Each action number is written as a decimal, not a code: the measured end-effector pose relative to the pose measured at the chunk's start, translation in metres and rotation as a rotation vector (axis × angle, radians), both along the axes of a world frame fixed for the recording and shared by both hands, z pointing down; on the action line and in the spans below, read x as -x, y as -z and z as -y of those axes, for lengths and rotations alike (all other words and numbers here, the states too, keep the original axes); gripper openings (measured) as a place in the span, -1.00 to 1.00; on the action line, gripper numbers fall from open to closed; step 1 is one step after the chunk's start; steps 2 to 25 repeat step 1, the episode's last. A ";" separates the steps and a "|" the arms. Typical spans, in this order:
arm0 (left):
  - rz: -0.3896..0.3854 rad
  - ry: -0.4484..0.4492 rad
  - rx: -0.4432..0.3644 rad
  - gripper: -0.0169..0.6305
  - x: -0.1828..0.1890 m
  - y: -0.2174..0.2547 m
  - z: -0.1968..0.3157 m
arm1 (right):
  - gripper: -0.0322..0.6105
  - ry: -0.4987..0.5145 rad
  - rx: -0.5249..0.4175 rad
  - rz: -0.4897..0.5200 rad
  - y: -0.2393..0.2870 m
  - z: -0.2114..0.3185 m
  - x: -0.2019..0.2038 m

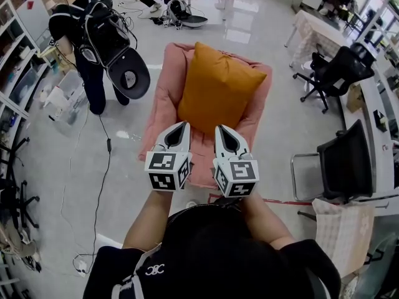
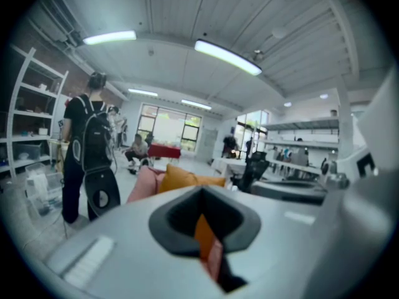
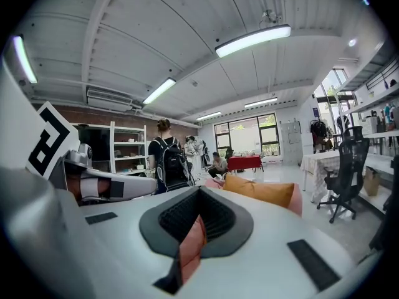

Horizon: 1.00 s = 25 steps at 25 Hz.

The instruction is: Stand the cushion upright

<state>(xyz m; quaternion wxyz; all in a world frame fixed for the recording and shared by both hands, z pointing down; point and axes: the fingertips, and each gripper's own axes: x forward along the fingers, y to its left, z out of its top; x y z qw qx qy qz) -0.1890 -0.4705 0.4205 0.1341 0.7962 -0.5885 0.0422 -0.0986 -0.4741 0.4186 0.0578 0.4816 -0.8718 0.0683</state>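
An orange cushion (image 1: 218, 86) stands tilted back against the backrest of a pink padded seat (image 1: 163, 101). In the head view my left gripper (image 1: 182, 125) and right gripper (image 1: 219, 129) are side by side at the seat's near end, just short of the cushion's lower edge. Both point at the cushion, both are shut, and neither holds anything. The left gripper view looks over its closed jaws (image 2: 201, 192) at the cushion (image 2: 181, 178) and the seat (image 2: 143, 182) beyond. The right gripper view shows its own closed jaws (image 3: 199, 192) and the cushion (image 3: 262, 192) farther off.
A person with a black backpack (image 1: 93, 36) stands left of the seat, and a cable (image 1: 103, 167) trails over the floor there. Shelves (image 1: 15, 73) line the left wall. Two black office chairs (image 1: 333, 73) (image 1: 346, 161) and a cloth-covered table (image 1: 318, 33) stand on the right.
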 end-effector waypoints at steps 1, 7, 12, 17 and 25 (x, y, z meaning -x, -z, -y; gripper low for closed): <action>0.000 -0.001 0.001 -0.96 0.001 0.000 -0.001 | -0.91 0.001 -0.002 0.000 0.001 -0.001 0.002; 0.000 -0.001 0.001 -0.96 0.001 0.000 -0.001 | -0.91 0.001 -0.002 0.000 0.001 -0.001 0.002; 0.000 -0.001 0.001 -0.96 0.001 0.000 -0.001 | -0.91 0.001 -0.002 0.000 0.001 -0.001 0.002; 0.000 -0.001 0.001 -0.96 0.001 0.000 -0.001 | -0.91 0.001 -0.002 0.000 0.001 -0.001 0.002; 0.000 -0.001 0.001 -0.96 0.001 0.000 -0.001 | -0.91 0.001 -0.002 0.000 0.001 -0.001 0.002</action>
